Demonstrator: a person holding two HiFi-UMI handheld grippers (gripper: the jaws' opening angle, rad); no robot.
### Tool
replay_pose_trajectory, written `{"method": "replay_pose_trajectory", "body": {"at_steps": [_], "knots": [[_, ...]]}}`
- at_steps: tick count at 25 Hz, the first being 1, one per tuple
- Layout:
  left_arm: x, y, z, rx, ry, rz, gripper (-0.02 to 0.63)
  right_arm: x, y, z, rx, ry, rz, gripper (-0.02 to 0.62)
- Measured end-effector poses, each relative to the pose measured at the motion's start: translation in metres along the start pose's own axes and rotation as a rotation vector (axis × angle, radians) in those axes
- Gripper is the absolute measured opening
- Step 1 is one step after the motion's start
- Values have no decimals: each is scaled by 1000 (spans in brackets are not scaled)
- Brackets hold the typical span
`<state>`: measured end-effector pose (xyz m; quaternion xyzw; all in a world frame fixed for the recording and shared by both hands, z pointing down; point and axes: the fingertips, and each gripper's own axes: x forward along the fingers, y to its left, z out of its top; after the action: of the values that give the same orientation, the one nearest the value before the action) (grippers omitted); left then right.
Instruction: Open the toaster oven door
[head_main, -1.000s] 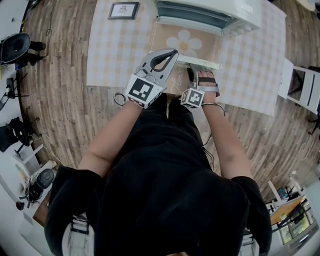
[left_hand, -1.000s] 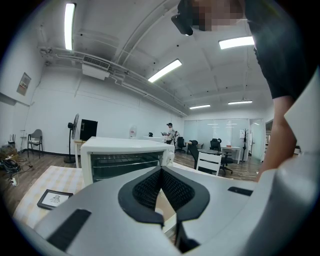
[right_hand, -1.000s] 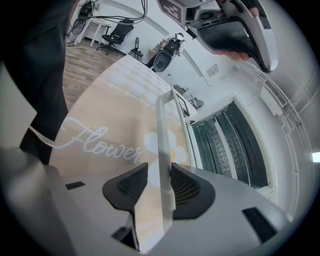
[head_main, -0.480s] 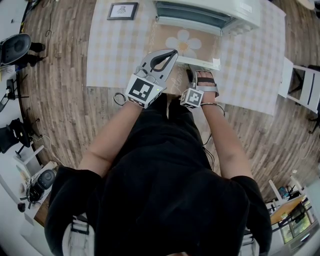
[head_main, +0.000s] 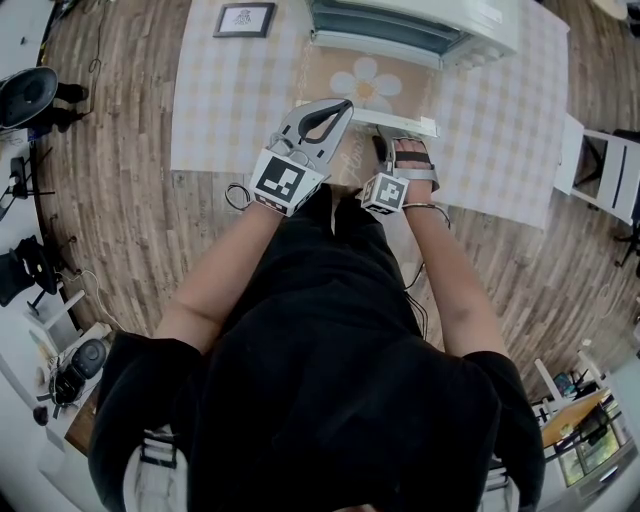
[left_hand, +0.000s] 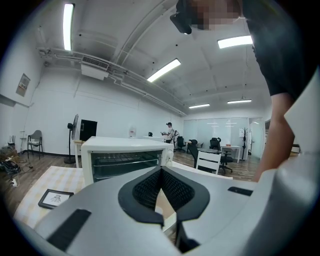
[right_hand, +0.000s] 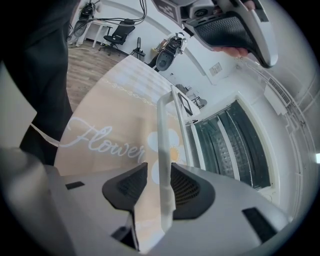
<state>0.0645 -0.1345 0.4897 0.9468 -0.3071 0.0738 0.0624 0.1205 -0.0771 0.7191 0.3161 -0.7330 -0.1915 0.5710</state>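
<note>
Nearest to us, the right gripper (head_main: 390, 142) has its jaws clamped on the white door handle (right_hand: 162, 130), one pad on each side of the bar. The left gripper (head_main: 343, 106) hangs just beside it and higher, over the near edge of the door. Its jaws are together with nothing between them (left_hand: 161, 172).

Beyond the handle, the glass door (head_main: 368, 82) is swung down towards us and lies close to flat. Through it we can read the daisy and the word "Flower" on a mat below. Behind the door the toaster oven (head_main: 420, 25) stands with its cavity open, on a checked cloth (head_main: 230, 110) spread over what looks to us like a wood-plank floor. A framed picture (head_main: 247, 20) lies on the cloth to the oven's left.

We judge the opening nearly done, with only the last of the swing left. To finish well, we would keep the grip square across the bar and follow the hinge's arc rather than pull straight back. We would ease down until the door reaches its stop, without pressing past it, and only then part the jaws.

We count:
- one toaster oven
- one door
- one handle
- one cloth
- one framed picture
- two grippers
</note>
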Motion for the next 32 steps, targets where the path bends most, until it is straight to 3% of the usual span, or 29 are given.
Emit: {"method": "replay_pose_trajectory", "body": {"at_steps": [7,14,20,26,32], "knots": [[-4,1,7,-2,-13,16,12,-19,-12,12,21,-60,-6,152],[-5,-1,18,20,-32,30,12,-35,-33,29,109,-122,78,149],[-9,-4,36,34,-47,38,14,-63,-85,51,246,-209,36,135],[-16,6,41,37,-37,58,14,-93,-141,70,452,-311,-8,113],[-17,8,51,49,-38,61,14,-128,-182,86,601,-429,-40,61]]}}
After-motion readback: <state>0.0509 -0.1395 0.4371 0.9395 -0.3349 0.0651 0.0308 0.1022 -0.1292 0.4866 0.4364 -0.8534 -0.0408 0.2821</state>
